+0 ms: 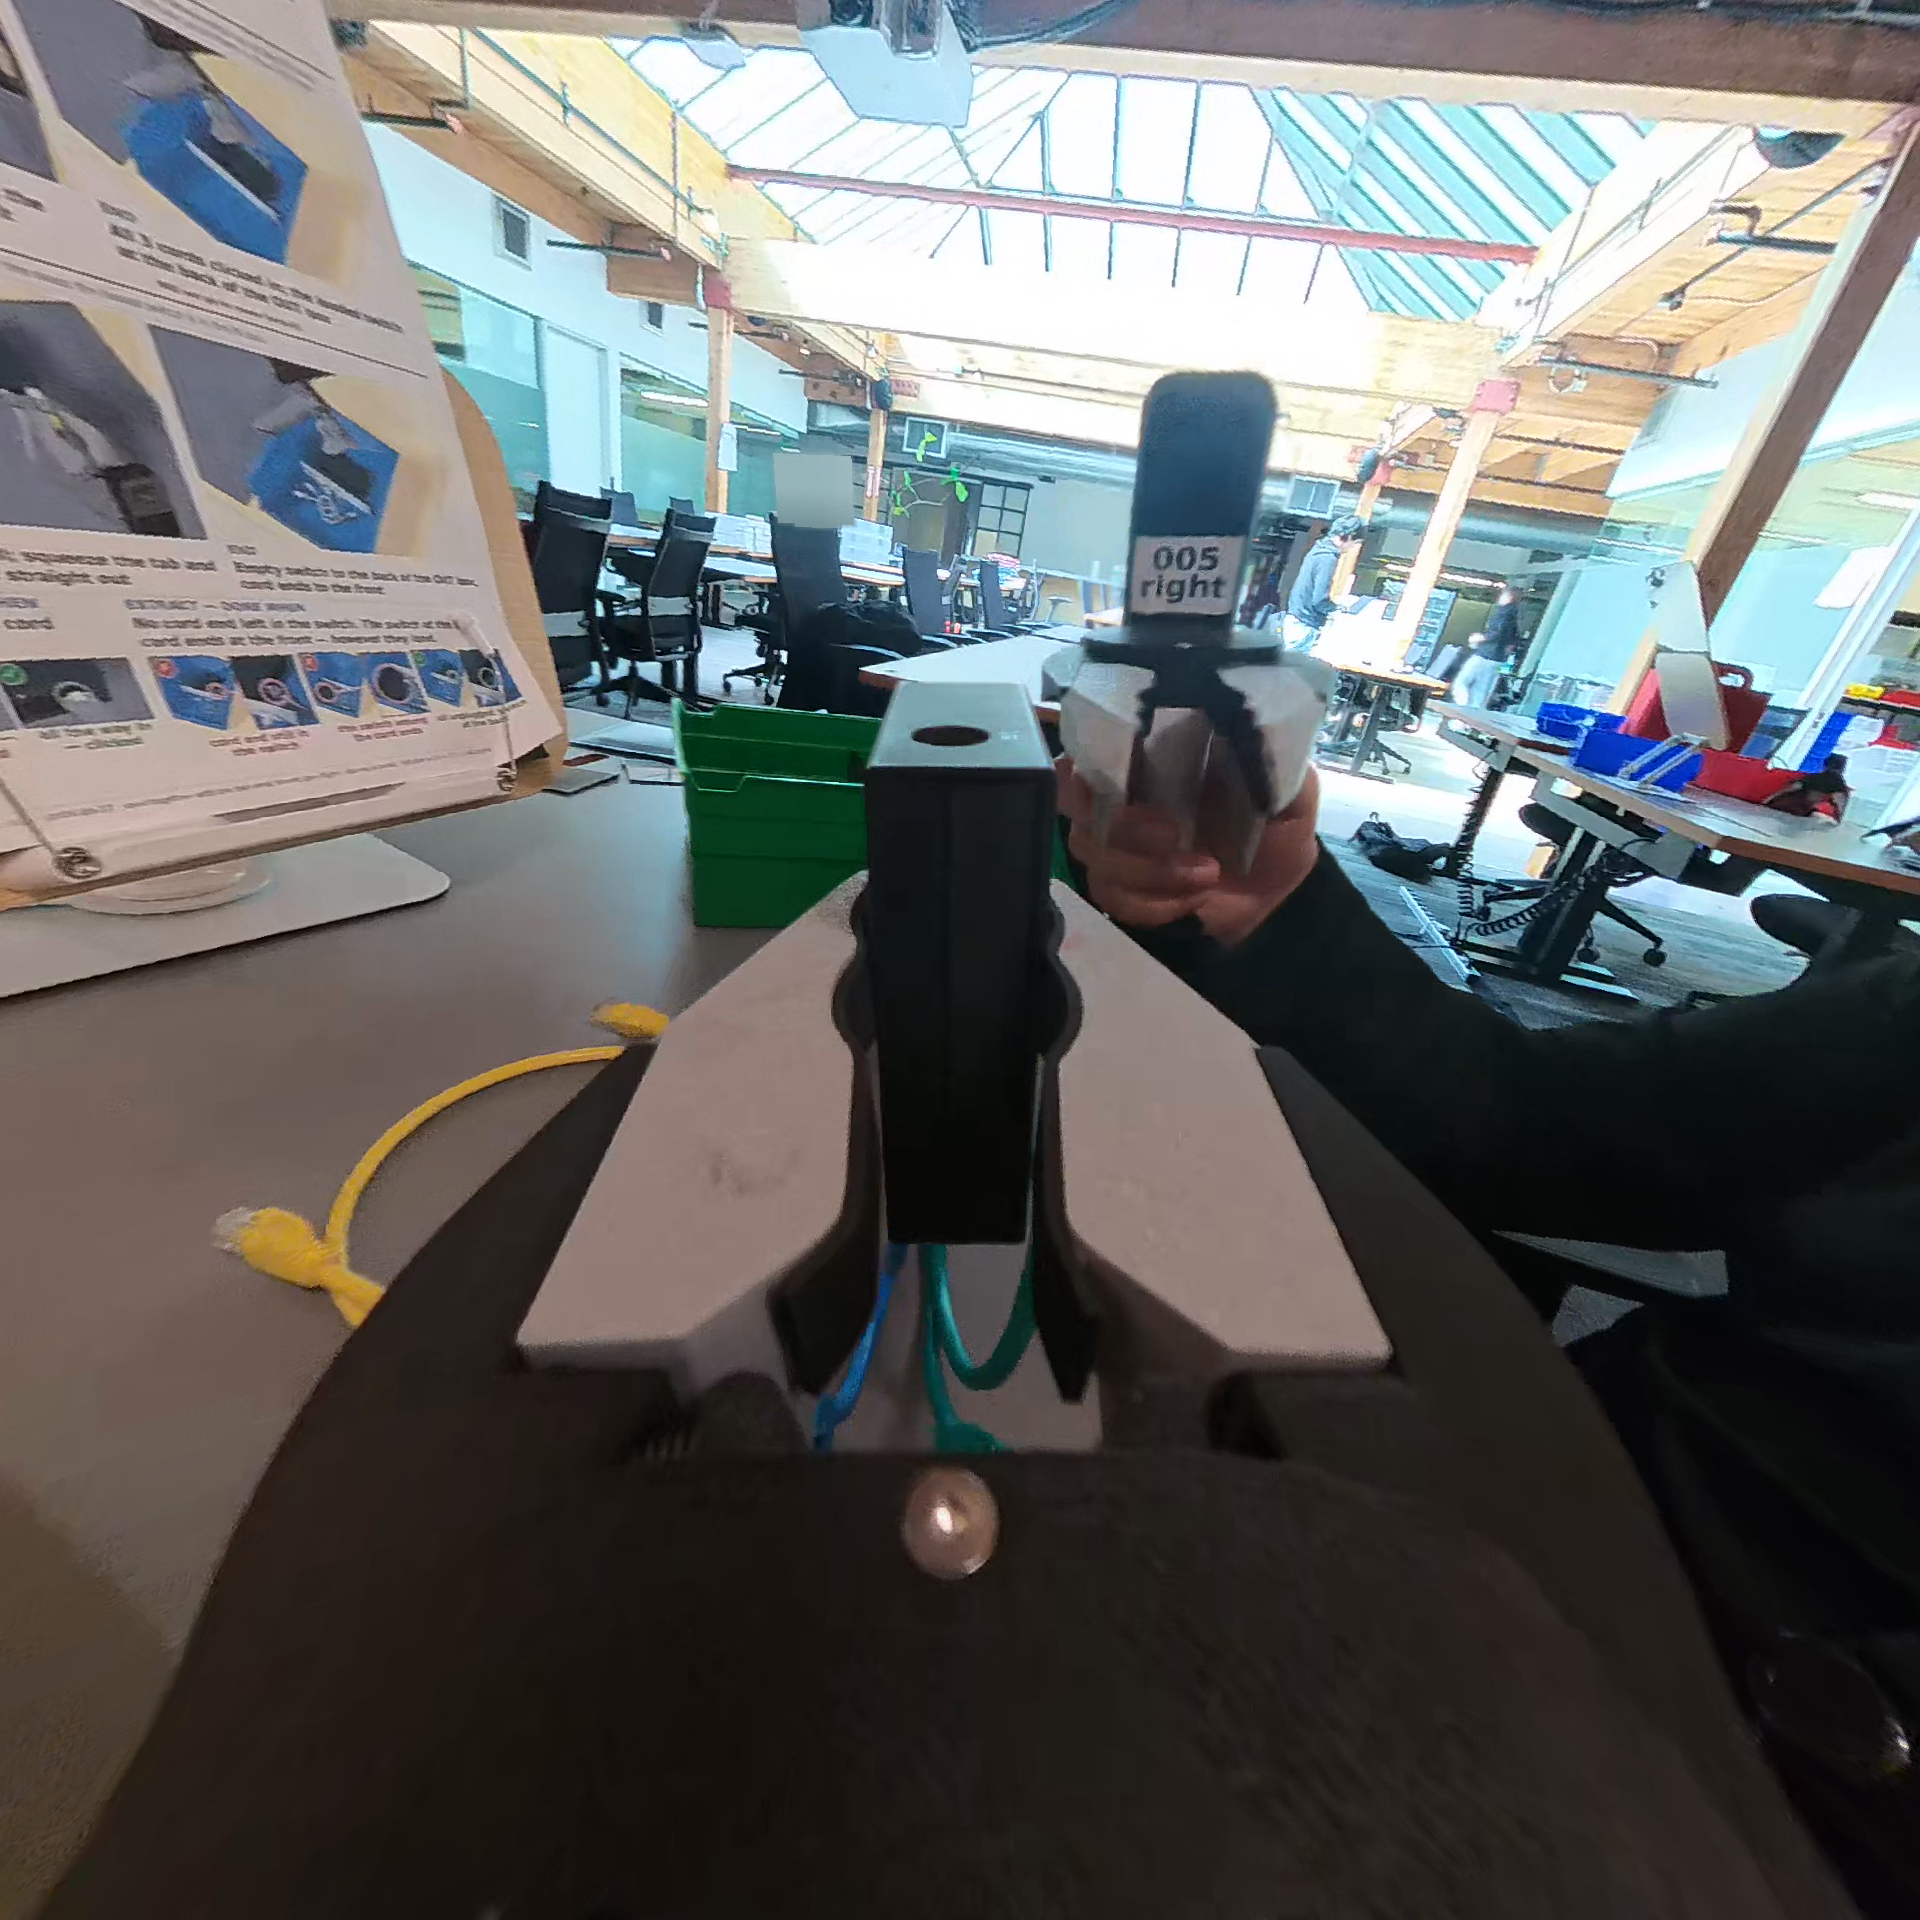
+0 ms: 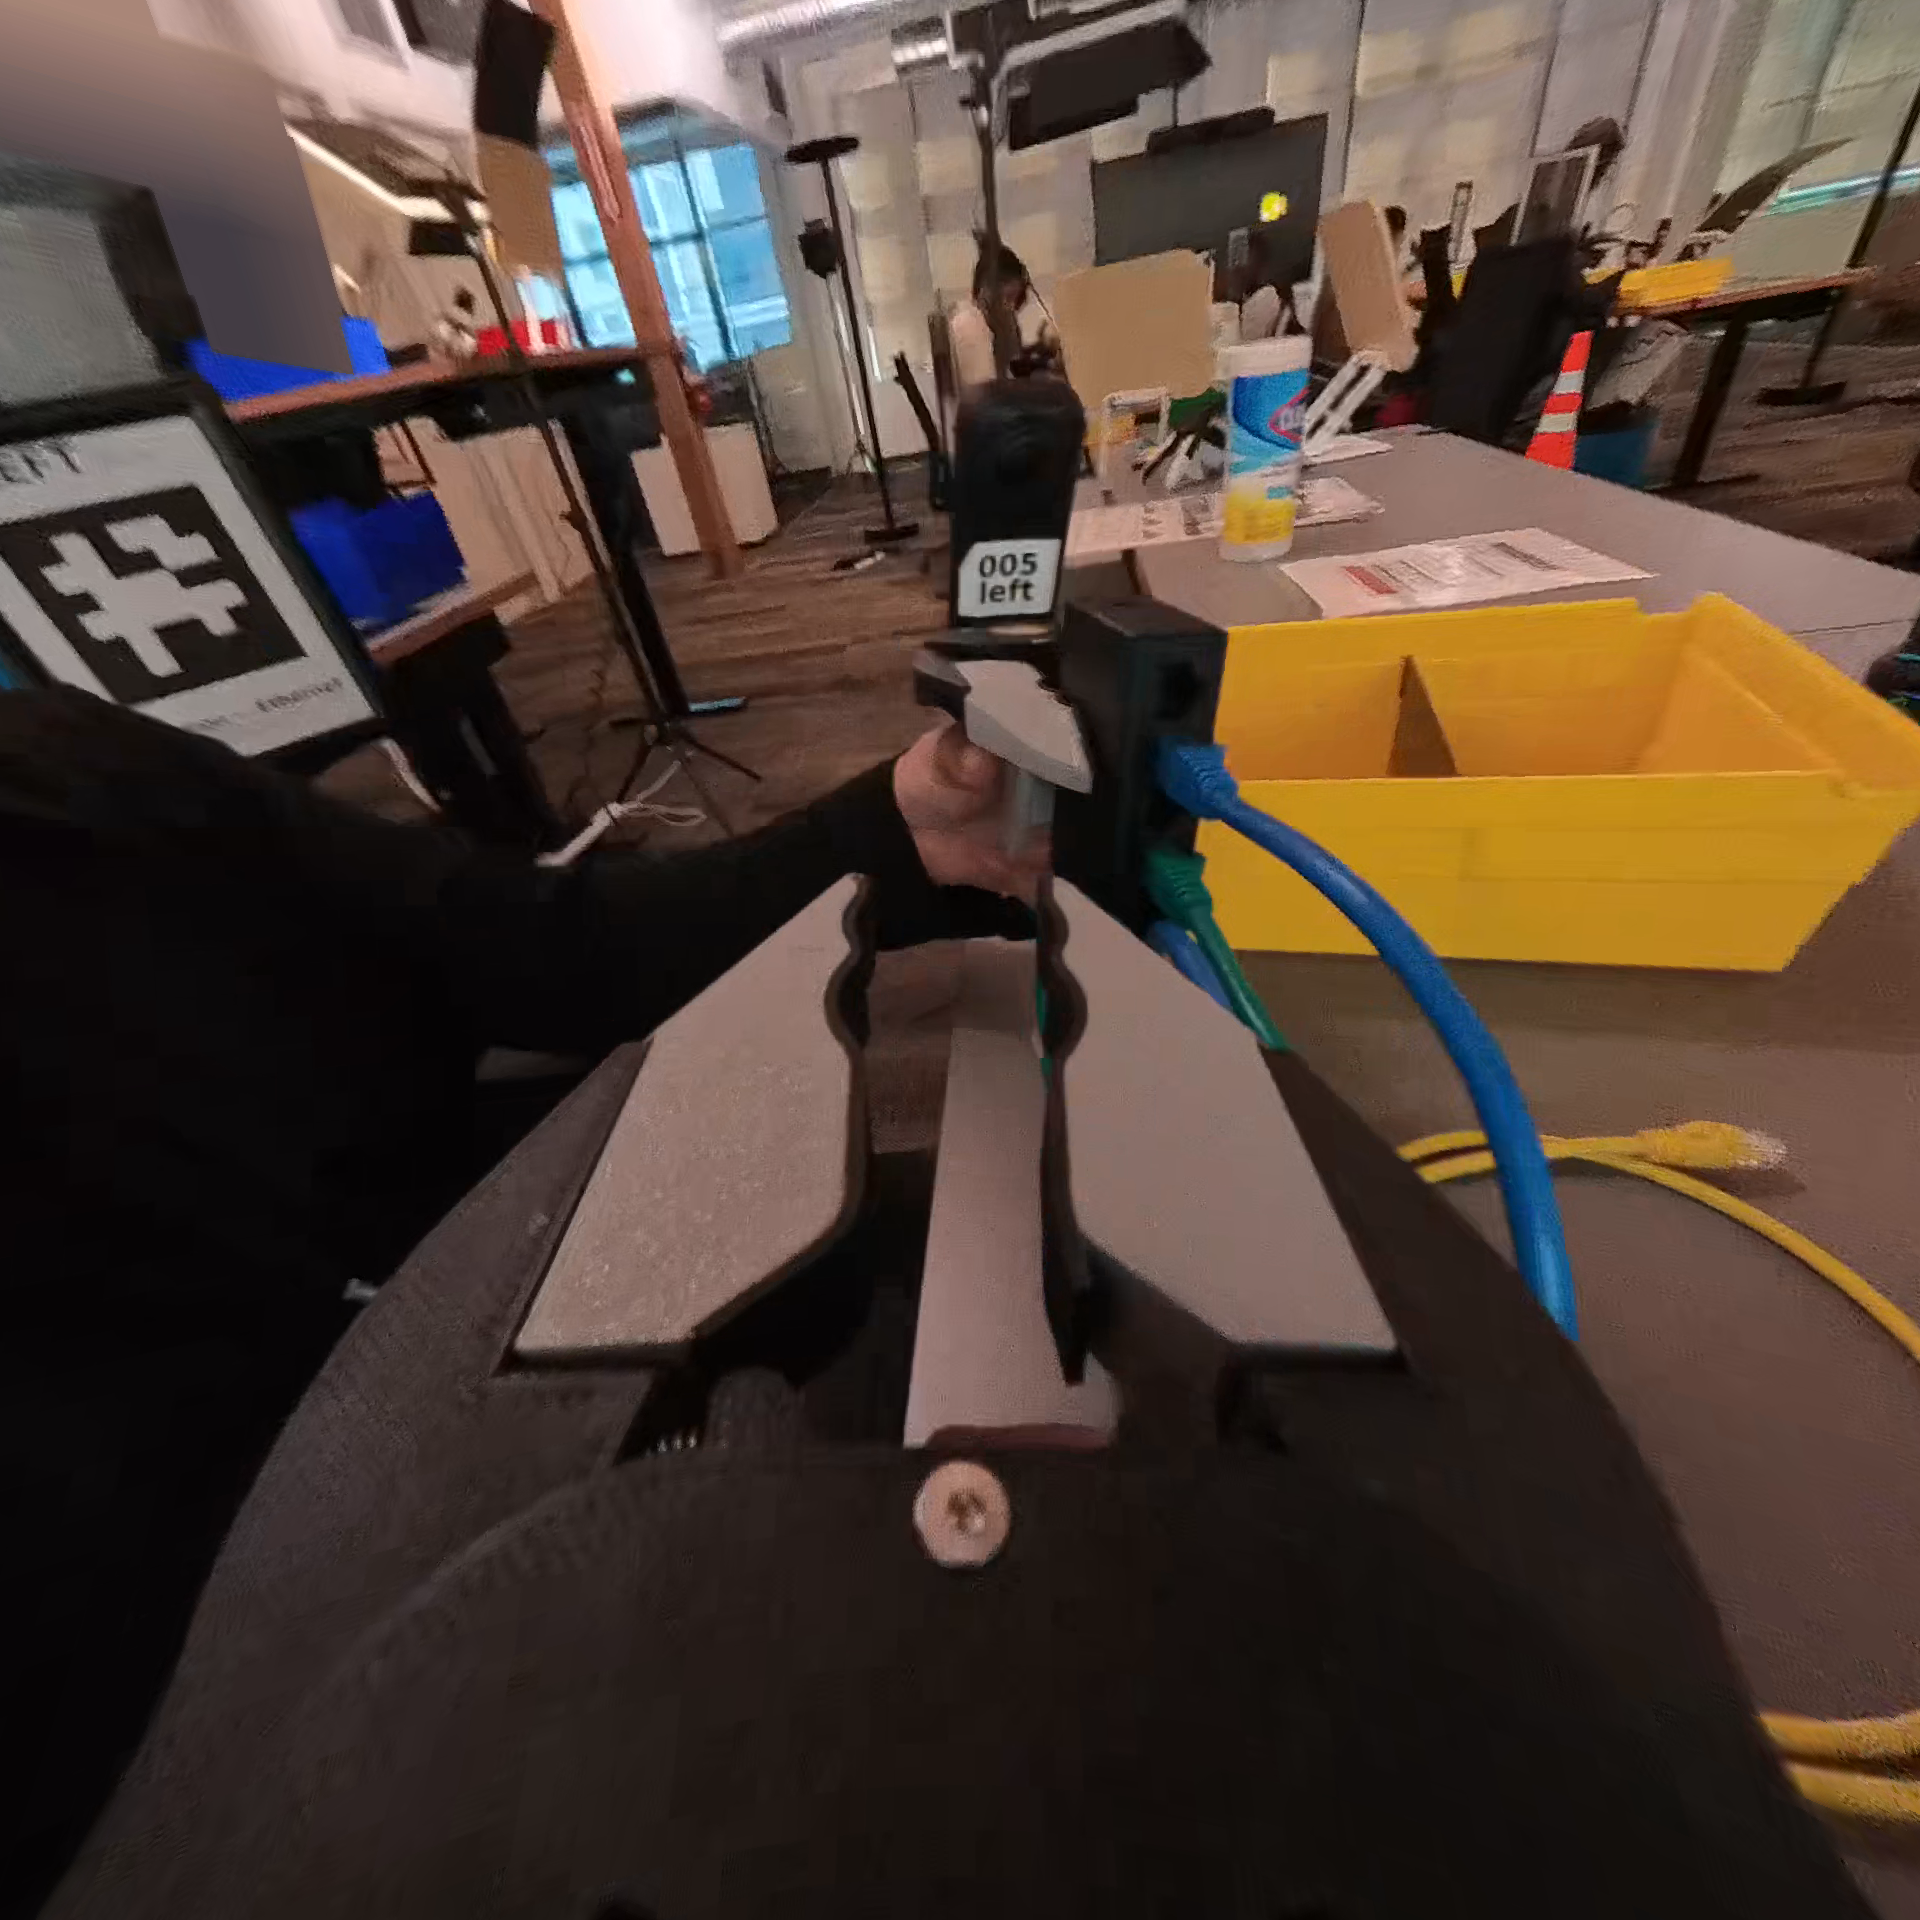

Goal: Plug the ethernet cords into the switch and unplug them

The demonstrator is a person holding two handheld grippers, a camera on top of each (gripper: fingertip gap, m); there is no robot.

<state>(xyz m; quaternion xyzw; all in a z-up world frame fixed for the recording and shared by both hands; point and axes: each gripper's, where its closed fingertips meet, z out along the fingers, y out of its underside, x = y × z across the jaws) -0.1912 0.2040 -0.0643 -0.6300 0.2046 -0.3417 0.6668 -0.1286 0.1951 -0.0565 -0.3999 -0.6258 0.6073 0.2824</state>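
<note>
My left gripper is shut on the black switch and holds it upright above the table. A blue cord and a green cord hang below it. In the right wrist view the switch has a blue cord and a green cord plugged into its side. My right gripper is open just in front of the switch, with a sliver of green cord against its right pad. It also shows in the left wrist view. A loose yellow cord lies on the table.
A yellow bin stands behind the switch and a green bin is at the table's far side. An instruction sheet on a stand is at the left. A wipes canister and papers lie further back. The gap from one gripper's tips to the other's is roughly 8 centimetres.
</note>
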